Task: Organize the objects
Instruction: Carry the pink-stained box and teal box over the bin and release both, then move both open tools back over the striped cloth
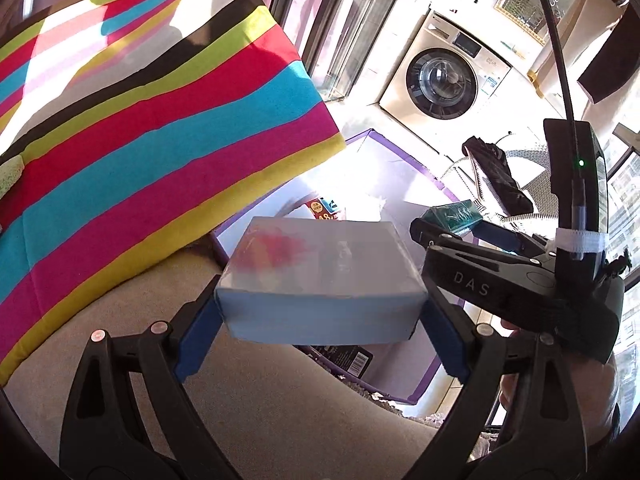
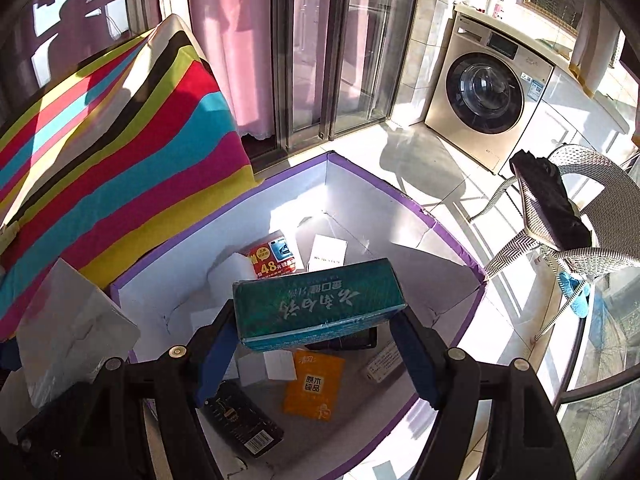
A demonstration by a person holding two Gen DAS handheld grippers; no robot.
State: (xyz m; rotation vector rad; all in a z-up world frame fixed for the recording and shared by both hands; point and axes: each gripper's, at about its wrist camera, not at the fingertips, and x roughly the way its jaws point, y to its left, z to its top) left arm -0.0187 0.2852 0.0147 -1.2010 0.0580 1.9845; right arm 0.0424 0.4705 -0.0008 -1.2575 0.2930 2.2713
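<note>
Blue pads press both short ends of the pale blue box (image 1: 320,300), so your left gripper (image 1: 320,320) is clenched on it, holding it level just short of the purple-rimmed storage bin (image 2: 452,236), over the beige cushion beside that bin. Your right gripper (image 2: 316,352) carries the green box (image 2: 320,304) directly above the bin's open middle. Its pads sit at the box's ends, but whether they press or have let go you cannot tell from here. Both boxes are held flat, probably so that they land lying down. On the bin's floor lie an orange packet (image 2: 314,386), a black barcoded box (image 2: 240,424) and a red carton (image 2: 274,258). The striped cushion (image 2: 120,152) leans against the bin's far left wall.
</note>
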